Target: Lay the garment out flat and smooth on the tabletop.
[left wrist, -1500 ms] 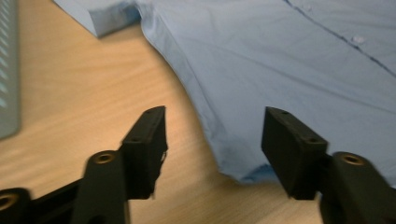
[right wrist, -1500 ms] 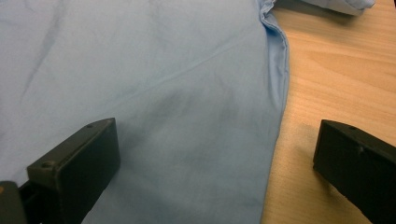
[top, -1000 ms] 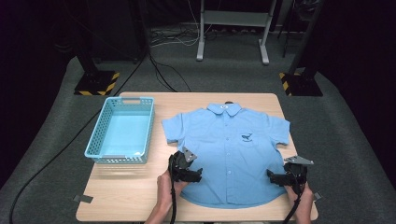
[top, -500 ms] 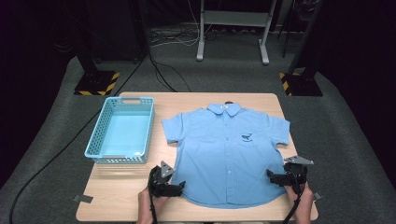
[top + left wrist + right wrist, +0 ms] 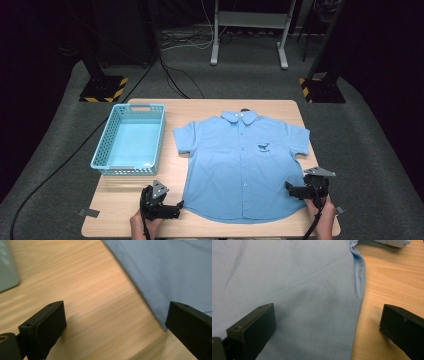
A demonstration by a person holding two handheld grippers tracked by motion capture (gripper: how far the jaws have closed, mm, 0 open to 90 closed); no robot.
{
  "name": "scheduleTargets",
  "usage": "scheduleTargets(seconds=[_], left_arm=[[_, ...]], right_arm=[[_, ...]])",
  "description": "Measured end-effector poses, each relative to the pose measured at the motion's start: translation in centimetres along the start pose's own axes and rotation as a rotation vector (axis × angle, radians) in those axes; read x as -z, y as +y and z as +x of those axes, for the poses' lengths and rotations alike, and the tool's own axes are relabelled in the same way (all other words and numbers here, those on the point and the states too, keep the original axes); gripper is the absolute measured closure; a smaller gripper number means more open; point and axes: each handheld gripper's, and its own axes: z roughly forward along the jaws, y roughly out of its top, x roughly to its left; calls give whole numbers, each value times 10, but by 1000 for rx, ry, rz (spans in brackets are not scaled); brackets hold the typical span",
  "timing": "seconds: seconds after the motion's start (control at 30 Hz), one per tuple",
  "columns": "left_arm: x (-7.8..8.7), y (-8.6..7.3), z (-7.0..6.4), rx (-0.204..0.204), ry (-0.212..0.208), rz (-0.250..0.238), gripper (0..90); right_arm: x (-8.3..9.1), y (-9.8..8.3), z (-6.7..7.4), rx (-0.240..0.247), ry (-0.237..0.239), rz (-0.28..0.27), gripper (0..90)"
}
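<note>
A light blue short-sleeved shirt [image 5: 243, 165] lies flat, buttoned, front up, collar away from me, on the wooden table [image 5: 170, 175]. My left gripper [image 5: 179, 206] rests low at the shirt's near left hem corner, open, its jaws wide over bare wood with the shirt's edge [image 5: 150, 307] by the right jaw. My right gripper [image 5: 288, 188] stands open at the shirt's right side seam near the hem. In the right gripper view the shirt [image 5: 294, 290] lies between the jaws, its seam edge [image 5: 361, 282] running toward the right jaw. Neither gripper holds anything.
A light blue plastic basket [image 5: 131, 140], with nothing in it, stands left of the shirt on the table. Pieces of tape [image 5: 89, 213] mark the table's near corners. Beyond the table are a grey floor, black stands and cables.
My left gripper has moved left and toward me, off the shirt's lower front to its near left hem corner. The right gripper has stayed put.
</note>
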Motion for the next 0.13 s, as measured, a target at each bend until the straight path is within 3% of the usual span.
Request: scheduleTargets(seconds=[0.13], left_arm=[[3,-3,8,21,46,9,1]], right_arm=[[0,0,0,0,0,0,0]])
